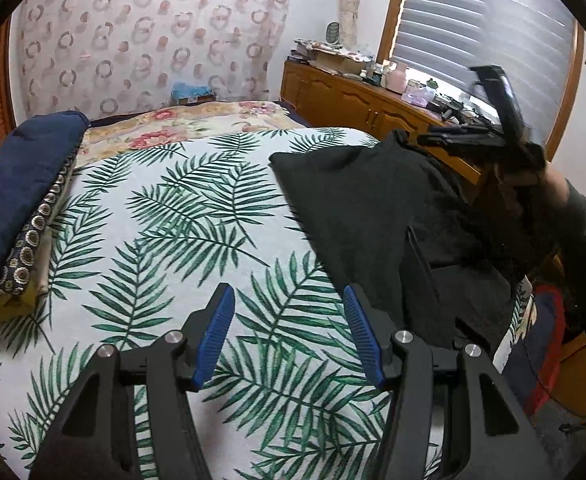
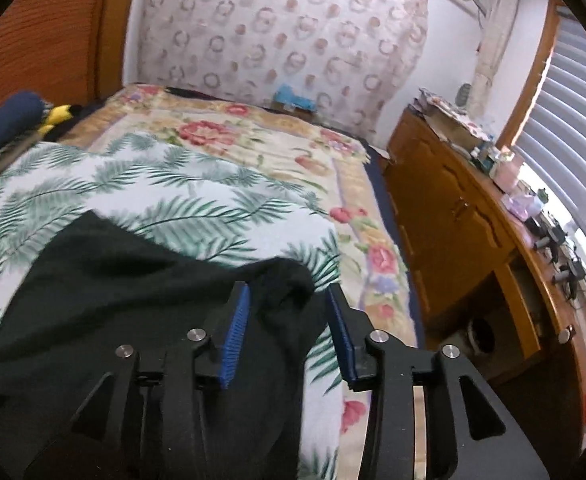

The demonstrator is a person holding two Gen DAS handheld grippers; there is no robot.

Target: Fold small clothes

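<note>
A black soft cloth garment (image 2: 105, 300) lies rumpled on the palm-leaf bedspread (image 1: 197, 208); right tongs (image 2: 287, 332) parted around a fold, not pinching; left tongs (image 1: 289, 336) gape empty.

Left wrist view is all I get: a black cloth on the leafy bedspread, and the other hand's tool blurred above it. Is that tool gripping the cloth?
Observer: No. On the right gripper the jaws stand apart; a bunched edge of the black cloth lies between them, unsqueezed.
Operator: What's on the bed past the cloth? It blocks my sight.
Observer: A flowered blanket runs along that edge of the bed, beside the wooden cabinet.
Operator: Anything behind the navy pile?
Observer: Yes, something yellow and black sits just beyond the navy pile; I cannot tell what it is.
</note>
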